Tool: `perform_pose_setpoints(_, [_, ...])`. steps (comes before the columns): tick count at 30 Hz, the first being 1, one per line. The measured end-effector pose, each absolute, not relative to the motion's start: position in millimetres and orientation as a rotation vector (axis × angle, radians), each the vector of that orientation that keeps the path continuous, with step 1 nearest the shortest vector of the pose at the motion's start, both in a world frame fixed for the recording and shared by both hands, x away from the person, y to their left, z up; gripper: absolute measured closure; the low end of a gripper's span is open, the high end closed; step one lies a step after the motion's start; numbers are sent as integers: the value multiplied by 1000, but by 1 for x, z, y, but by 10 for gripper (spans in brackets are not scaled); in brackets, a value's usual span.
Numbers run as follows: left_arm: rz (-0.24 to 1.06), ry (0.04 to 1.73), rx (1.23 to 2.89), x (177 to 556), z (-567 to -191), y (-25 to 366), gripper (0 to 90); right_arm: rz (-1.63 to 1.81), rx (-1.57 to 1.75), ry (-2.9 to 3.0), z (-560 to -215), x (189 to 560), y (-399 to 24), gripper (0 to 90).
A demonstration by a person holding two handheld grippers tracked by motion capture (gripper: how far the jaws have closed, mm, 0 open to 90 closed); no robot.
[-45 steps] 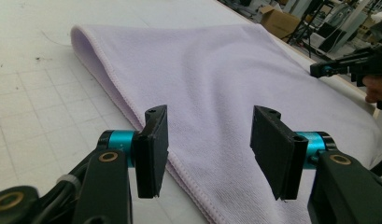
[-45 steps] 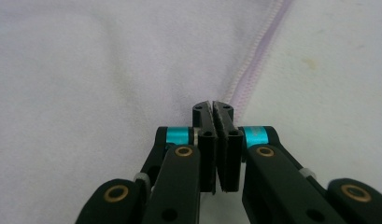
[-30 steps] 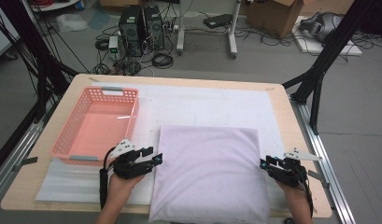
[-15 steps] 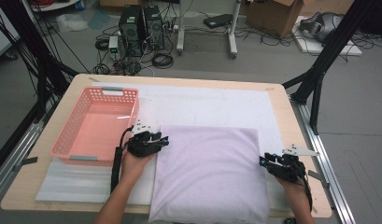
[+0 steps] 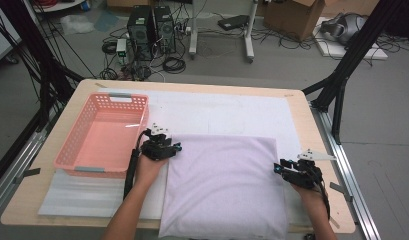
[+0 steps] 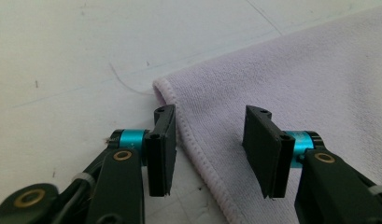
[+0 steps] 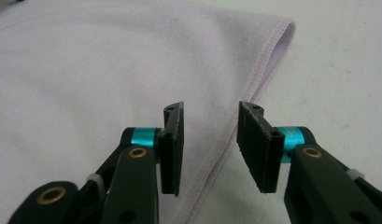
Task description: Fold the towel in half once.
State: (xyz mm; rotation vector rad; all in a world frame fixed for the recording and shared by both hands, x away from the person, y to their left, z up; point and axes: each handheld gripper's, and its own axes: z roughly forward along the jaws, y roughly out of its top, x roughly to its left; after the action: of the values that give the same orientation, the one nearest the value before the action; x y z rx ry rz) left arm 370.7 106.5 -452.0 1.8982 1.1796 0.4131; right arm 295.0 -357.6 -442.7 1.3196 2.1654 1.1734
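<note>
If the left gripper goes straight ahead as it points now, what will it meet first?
Probably the towel: its hemmed corner already lies between the left gripper's open jaws. Beyond it there is bare white mat.

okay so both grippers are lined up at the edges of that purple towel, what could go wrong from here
1. The left gripper is open astride the towel hem near its far left corner; closing now may catch only the thin stitched edge, which could slip out.
2. The right gripper sits open over the right hem, farther from its corner, so lifting could pull the towel unevenly.
3. The pink basket stands beside the left hand; a sideways swing could knock it.
</note>
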Motion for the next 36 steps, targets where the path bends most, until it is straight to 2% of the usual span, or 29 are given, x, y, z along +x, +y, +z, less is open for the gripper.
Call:
perform_pose_setpoints(3, [416, 1184, 1898, 371, -452, 107, 566, 1137, 1345, 2155, -444, 306, -355, 517])
perform_pose_setpoints(8, [440, 1190, 1904, 371, -452, 106, 668, 1064, 1371, 2169, -449, 325, -353, 490])
perform_pose_setpoints(9, [429, 1177, 1907, 371, -452, 106, 695, 1063, 1375, 2168, -449, 328, -353, 496])
perform_pose_setpoints(11, [432, 1141, 1928, 369, -452, 103, 817, 1058, 1370, 2159, -450, 332, -352, 515])
perform_pose_setpoints(14, [413, 1155, 1915, 370, -452, 103, 831, 1071, 1385, 2143, -451, 335, -353, 545])
perform_pose_setpoints(20, [383, 1221, 1868, 371, -452, 102, 848, 1065, 1395, 2145, -450, 351, -348, 520])
perform_pose_setpoints(22, [381, 1238, 1854, 371, -452, 101, 852, 1037, 1383, 2145, -449, 356, -343, 568])
perform_pose_setpoints(25, [381, 1243, 1852, 370, -452, 101, 856, 1062, 1355, 2175, -449, 357, -339, 829])
perform_pose_setpoints(28, [353, 1222, 1851, 371, -452, 102, 860, 1051, 1322, 2197, -448, 355, -336, 858])
perform_pose_setpoints(36, [339, 1116, 1779, 377, -443, 104, 861, 1176, 1319, 2178, -445, 362, -357, 865])
